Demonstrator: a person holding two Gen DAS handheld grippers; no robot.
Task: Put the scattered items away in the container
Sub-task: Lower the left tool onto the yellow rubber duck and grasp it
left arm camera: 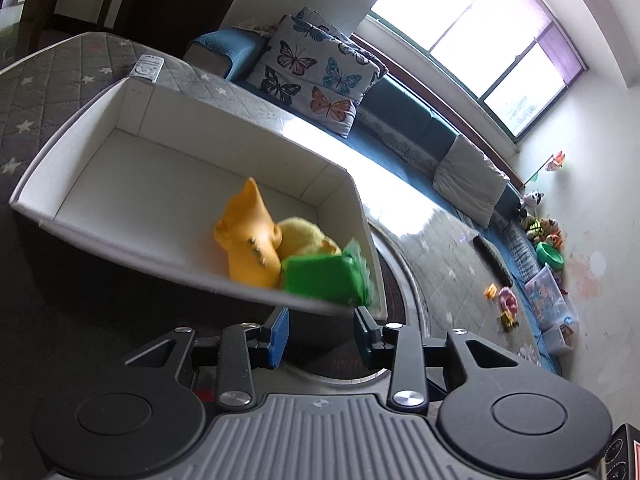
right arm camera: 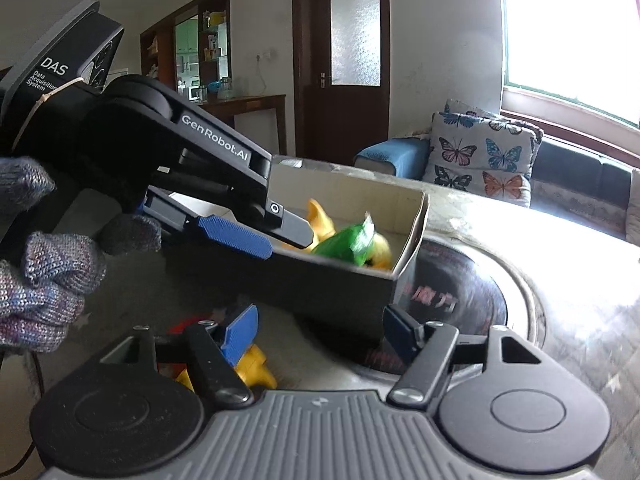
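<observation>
A grey box with a white inside (left arm camera: 152, 120) stands on the table and also shows in the right wrist view (right arm camera: 320, 284). In its right end lie an orange toy (left arm camera: 248, 236), a yellow plush (left arm camera: 304, 236) and a blurred green packet (left arm camera: 320, 280), which also shows in the right wrist view (right arm camera: 344, 242). My left gripper (left arm camera: 320, 332) is open and empty at the box's near rim; it also shows in the right wrist view (right arm camera: 260, 236). My right gripper (right arm camera: 320, 332) is open and empty in front of the box. A yellow toy (right arm camera: 252, 368) and something red (right arm camera: 188, 326) lie by its left finger.
A remote (left arm camera: 147, 67) lies behind the box. A dark round hotplate (right arm camera: 460, 292) is set in the table right of the box. A butterfly cushion (left arm camera: 316, 76) and sofa stand behind. Toys (left arm camera: 508, 304) lie on the far mat.
</observation>
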